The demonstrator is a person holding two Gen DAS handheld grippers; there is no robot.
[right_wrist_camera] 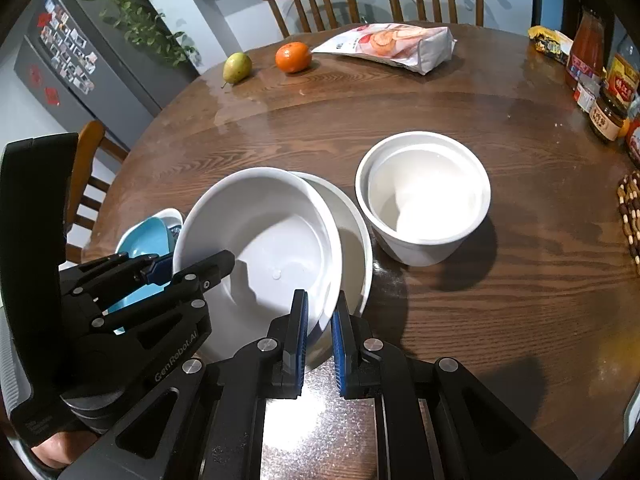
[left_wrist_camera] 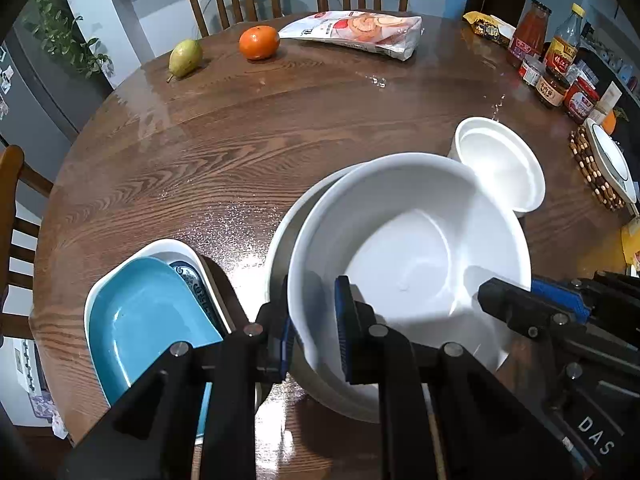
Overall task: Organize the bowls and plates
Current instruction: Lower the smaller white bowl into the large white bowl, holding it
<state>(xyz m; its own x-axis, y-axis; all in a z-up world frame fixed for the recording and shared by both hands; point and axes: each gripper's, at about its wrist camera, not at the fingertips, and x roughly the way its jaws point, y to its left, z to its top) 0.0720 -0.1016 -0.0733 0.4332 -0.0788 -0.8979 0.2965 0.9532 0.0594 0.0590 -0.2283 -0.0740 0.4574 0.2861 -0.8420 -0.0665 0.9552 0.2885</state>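
We are gripping the large white bowl (left_wrist_camera: 404, 276) from both sides: our left gripper (left_wrist_camera: 316, 324) is pinching its near left rim between narrowly parted fingers, and our right gripper (right_wrist_camera: 320, 332) is clamping the near right rim the same way. The bowl is sitting tilted inside a second white bowl (right_wrist_camera: 352, 232) on the wooden table (right_wrist_camera: 480, 300). Just left, a blue plate (left_wrist_camera: 144, 320) is lying on a stack of dishes. Right of the bowls, a deeper white bowl (right_wrist_camera: 424, 196) is standing apart. At the far edge a pear (left_wrist_camera: 185, 57), an orange (left_wrist_camera: 259, 42) and a snack bag (left_wrist_camera: 360, 32) are resting.
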